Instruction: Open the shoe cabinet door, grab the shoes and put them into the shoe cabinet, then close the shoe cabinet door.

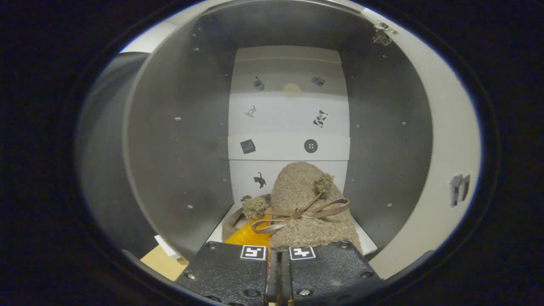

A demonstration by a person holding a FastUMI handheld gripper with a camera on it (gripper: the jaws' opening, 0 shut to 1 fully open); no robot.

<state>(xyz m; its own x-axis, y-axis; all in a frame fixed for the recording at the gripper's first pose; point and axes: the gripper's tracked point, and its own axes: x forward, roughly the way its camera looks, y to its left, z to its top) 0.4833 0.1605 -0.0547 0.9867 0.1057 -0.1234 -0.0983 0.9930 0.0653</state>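
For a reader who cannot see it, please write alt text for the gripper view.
The gripper, fingers nearly together, holds a fuzzy tan slipper with a ribbon bow just ahead of them, inside the open shoe cabinet. Something orange shows beside the slipper. The cabinet's white back wall carries small dark stickers.

We see our hand-held two-finger gripper (278,272) pointing straight ahead, its two broad, flat-faced fingers (229,270) lying level and side by side. They stand nearly closed, with just a thin slit left between their inner edges. Whether anything is pinched in that slit we cannot tell, for the fingers' own bodies hide it
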